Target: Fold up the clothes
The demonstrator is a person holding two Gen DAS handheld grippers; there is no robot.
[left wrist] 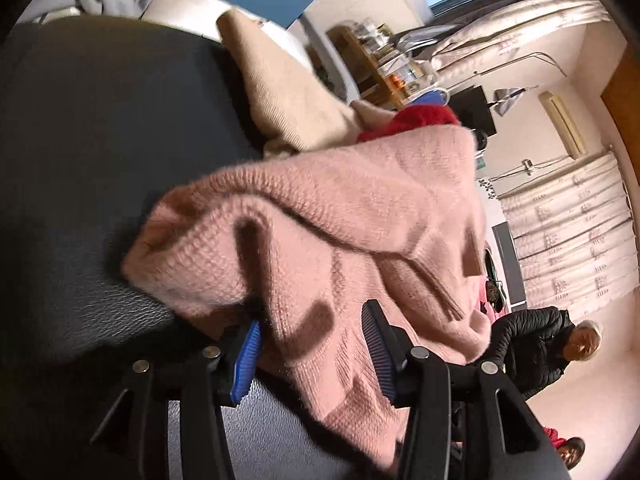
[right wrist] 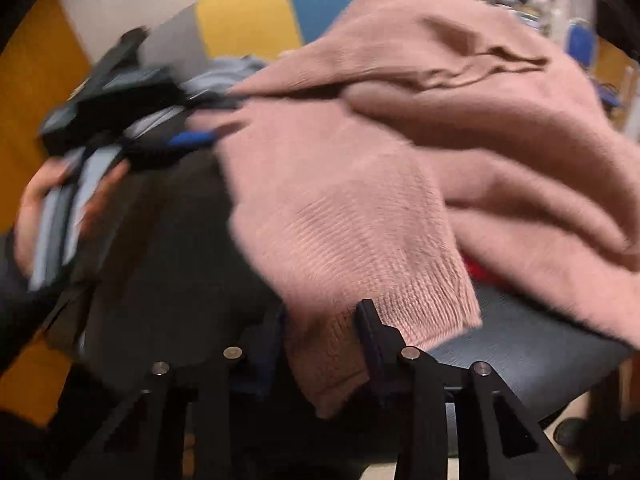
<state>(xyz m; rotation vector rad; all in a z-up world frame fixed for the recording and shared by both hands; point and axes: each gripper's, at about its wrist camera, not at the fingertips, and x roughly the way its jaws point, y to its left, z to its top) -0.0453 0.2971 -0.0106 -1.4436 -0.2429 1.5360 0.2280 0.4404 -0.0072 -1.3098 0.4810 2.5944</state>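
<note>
While the pink sweater [left wrist: 340, 216] lies bunched on the black cushion [left wrist: 100, 140], the left gripper [left wrist: 312, 344] and right gripper [right wrist: 324, 344] each have spread jaws with its knit between them; beige cloth [left wrist: 280, 92] lies beyond the sweater.

Black grippers, blue ribbed fingers [left wrist: 245, 356], silver screws, dark sleeve [right wrist: 16, 304].
</note>
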